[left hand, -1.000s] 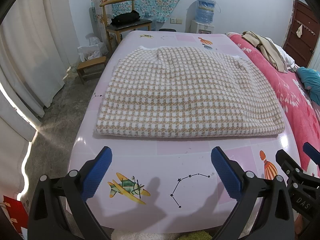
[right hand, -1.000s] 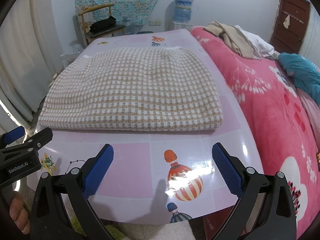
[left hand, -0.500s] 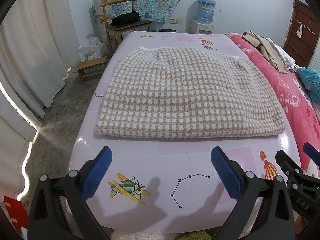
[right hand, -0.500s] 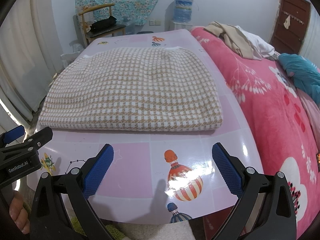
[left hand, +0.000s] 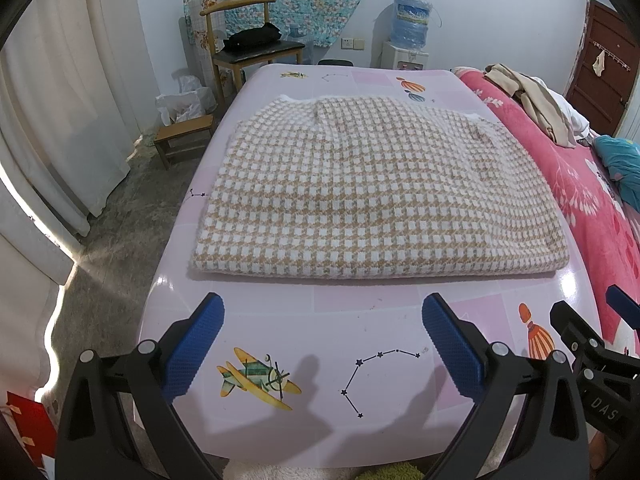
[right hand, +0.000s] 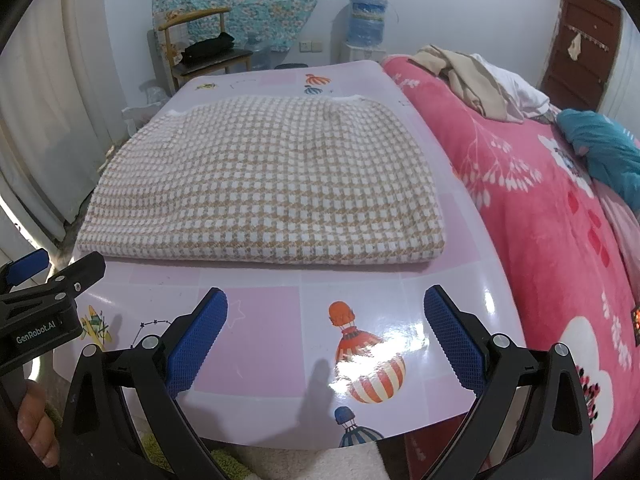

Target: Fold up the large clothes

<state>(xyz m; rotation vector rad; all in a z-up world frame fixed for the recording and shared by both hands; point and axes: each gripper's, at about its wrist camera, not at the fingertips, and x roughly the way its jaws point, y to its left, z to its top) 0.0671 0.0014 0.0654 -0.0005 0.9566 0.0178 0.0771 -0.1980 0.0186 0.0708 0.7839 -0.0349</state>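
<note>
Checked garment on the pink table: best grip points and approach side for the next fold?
Probably the two near corners of the checked garment: left gripper on the near-left corner, right gripper on the near-right. Come in low from the front over the bare table. The near edge is a thick, rounded fold lying flat and facing both open grippers.
</note>
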